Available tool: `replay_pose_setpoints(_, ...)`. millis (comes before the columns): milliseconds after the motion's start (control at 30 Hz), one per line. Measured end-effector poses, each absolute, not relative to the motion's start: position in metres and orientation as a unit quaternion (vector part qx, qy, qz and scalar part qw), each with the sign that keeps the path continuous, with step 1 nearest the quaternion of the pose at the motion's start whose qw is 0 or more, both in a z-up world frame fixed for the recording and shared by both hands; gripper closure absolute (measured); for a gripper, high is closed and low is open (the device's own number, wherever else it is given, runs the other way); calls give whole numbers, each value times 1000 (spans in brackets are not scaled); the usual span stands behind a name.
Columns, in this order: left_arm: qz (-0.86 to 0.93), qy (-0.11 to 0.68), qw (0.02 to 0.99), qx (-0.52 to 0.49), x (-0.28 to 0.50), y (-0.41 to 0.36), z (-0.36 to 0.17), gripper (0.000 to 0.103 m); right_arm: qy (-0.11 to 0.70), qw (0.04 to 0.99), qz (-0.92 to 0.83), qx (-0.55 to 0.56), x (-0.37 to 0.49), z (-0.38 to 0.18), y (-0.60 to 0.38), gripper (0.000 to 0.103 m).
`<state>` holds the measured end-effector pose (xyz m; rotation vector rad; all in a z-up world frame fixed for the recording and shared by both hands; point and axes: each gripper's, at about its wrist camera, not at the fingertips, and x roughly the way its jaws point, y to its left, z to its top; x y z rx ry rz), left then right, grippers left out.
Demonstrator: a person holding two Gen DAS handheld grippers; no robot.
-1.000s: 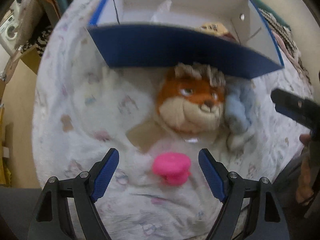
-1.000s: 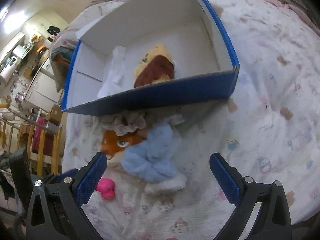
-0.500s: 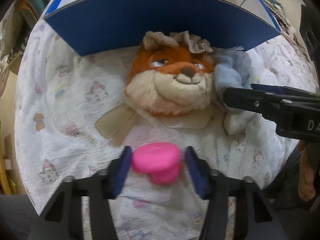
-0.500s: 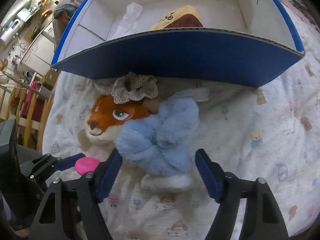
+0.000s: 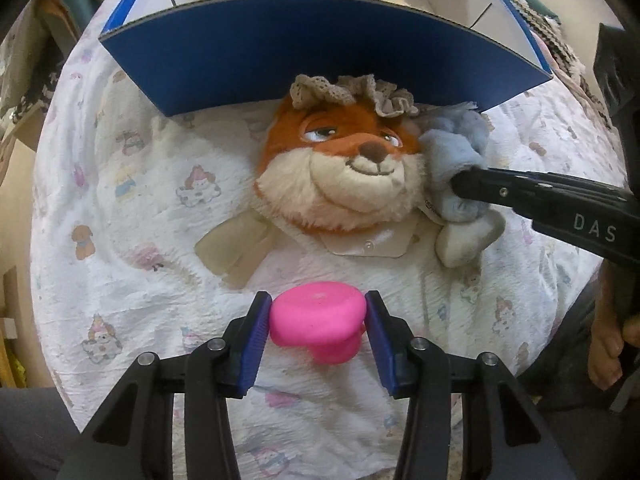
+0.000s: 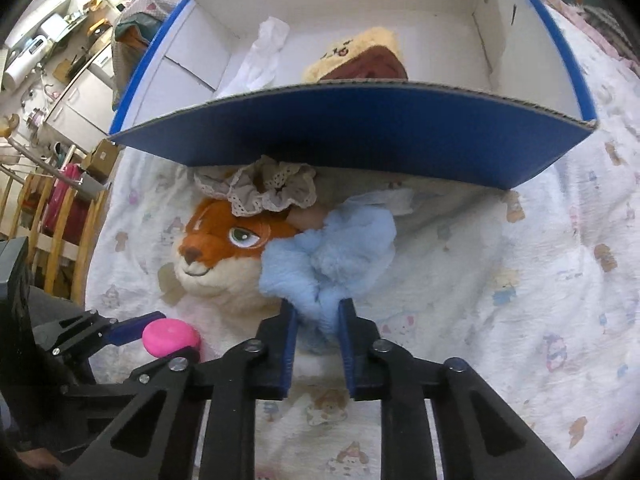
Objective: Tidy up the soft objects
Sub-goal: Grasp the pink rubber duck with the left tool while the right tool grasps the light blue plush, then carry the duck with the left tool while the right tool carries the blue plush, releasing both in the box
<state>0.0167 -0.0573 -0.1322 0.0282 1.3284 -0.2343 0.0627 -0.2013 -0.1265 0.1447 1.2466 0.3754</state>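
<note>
My left gripper (image 5: 316,316) is shut on a pink soft toy (image 5: 318,326), low over the printed bedsheet; the toy also shows in the right wrist view (image 6: 170,336). My right gripper (image 6: 318,312) is shut on a fluffy light-blue plush (image 6: 332,256), which lies against an orange fox plush (image 6: 216,252). In the left wrist view the fox (image 5: 344,176) lies face up in front of the blue box wall (image 5: 320,48), with the blue plush (image 5: 456,160) at its right, pinched by the right gripper.
An open blue-and-white cardboard box (image 6: 360,128) stands behind the toys; a yellow-and-brown plush (image 6: 360,60) and a white cloth (image 6: 264,56) lie inside. A beige lace scrunchie (image 6: 260,188) sits on the fox's head. Furniture stands off the bed at left.
Both grippers moved in and closed: the left on the pink toy, the right on the blue plush. Both were wide open one second ago.
</note>
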Motion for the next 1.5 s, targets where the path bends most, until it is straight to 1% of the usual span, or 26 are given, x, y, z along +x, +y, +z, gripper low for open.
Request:
replay_pose_setpoints(200, -99, 587, 803, 7, 16, -45, -112, 60, 548, 813, 177, 84, 52, -103, -212, 84)
replay_pose_setpoints(333, -91, 555, 827, 4, 12, -36, -89, 60, 522, 828, 183, 96, 43, -82, -219, 84)
replay_pose_setpoints(633, -75, 494, 866, -6, 15, -26, -40, 60, 463, 858, 197, 100, 28, -21, -231, 84)
replay_pose_setpoints(800, -74, 459, 885, -11, 25, -26, -4, 60, 431, 873, 211, 88, 31, 19, -229, 84)
replay_pose_setpoints(1033, -75, 421, 904, 10, 55, -31, 39, 60, 398, 887, 219, 80, 55, 55, -222, 84)
replay_pose_setpoints(1167, -74, 412, 908, 16, 84, -32, 49, 60, 391, 892, 212, 77, 76, 62, -223, 84)
replay_pose_setpoints(1267, -77, 414, 907, 21, 104, -33, 45, 60, 396, 892, 203, 75, 96, 57, -226, 84)
replay_pose_setpoints(1500, -126, 437, 890, -10, 155, -36, 10, 60, 423, 885, 175, 84, 143, 13, -234, 84)
